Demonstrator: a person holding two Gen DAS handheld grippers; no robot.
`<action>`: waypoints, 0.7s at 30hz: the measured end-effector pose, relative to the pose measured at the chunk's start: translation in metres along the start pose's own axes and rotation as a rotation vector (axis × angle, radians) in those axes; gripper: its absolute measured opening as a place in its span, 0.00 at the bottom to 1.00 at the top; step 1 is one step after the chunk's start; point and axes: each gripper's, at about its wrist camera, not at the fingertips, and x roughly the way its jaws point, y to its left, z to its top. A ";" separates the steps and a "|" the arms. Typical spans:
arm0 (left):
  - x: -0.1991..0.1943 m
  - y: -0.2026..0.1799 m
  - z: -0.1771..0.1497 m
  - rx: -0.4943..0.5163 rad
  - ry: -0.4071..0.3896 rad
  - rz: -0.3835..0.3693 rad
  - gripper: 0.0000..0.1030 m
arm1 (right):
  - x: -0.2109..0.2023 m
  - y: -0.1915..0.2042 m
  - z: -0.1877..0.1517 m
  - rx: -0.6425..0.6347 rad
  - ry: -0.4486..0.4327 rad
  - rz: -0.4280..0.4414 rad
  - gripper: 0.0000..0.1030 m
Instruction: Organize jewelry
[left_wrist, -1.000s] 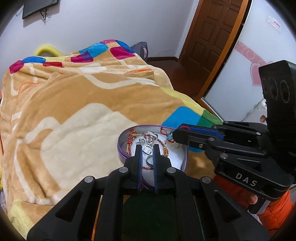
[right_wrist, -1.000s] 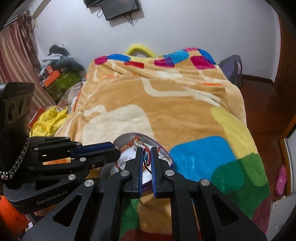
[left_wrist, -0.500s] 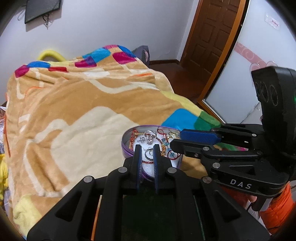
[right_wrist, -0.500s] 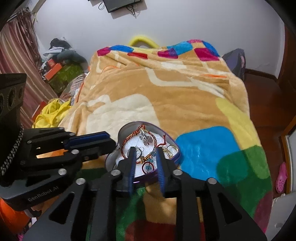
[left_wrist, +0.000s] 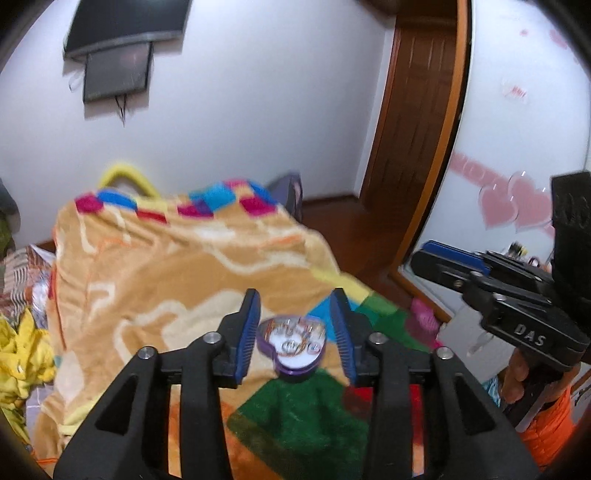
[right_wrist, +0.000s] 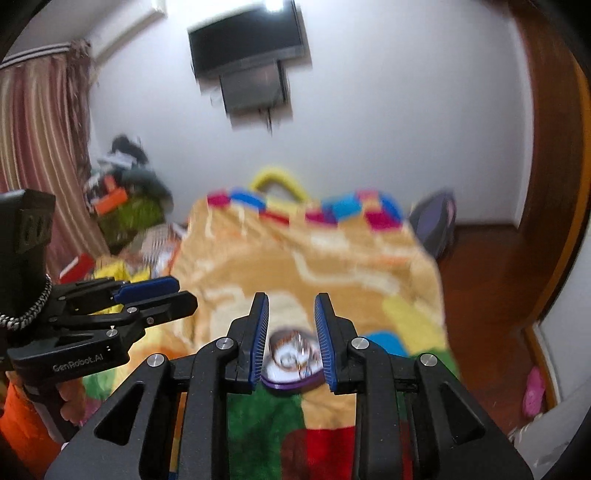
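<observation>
A purple heart-shaped jewelry box (left_wrist: 293, 345) lies open on the blanket, with rings and red and gold bracelets on its white lining. It also shows in the right wrist view (right_wrist: 291, 363). My left gripper (left_wrist: 295, 325) is open and empty, raised above and behind the box. My right gripper (right_wrist: 291, 328) is open and empty, also raised above the box. Each gripper shows in the other's view, the right gripper (left_wrist: 443, 258) at the right and the left gripper (right_wrist: 159, 291) at the left. Both views are blurred.
The bed is covered by a tan blanket (left_wrist: 166, 273) with coloured squares. A wooden door (left_wrist: 413, 122) and a white wardrobe with pink hearts (left_wrist: 513, 206) stand to the right. Clothes and clutter (right_wrist: 122, 199) lie left of the bed. A TV (right_wrist: 247, 40) hangs on the wall.
Both grippers have opened and pulled up and back from the box. The box now looks smaller and farther away. The jewelry stays in the box.
</observation>
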 end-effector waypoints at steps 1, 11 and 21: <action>-0.017 -0.003 0.004 0.000 -0.040 0.000 0.42 | -0.015 0.006 0.004 -0.009 -0.044 -0.010 0.23; -0.138 -0.043 0.000 0.062 -0.365 0.143 0.62 | -0.123 0.046 0.004 -0.008 -0.368 -0.045 0.41; -0.170 -0.050 -0.018 0.059 -0.435 0.196 0.96 | -0.127 0.068 -0.006 -0.035 -0.452 -0.172 0.89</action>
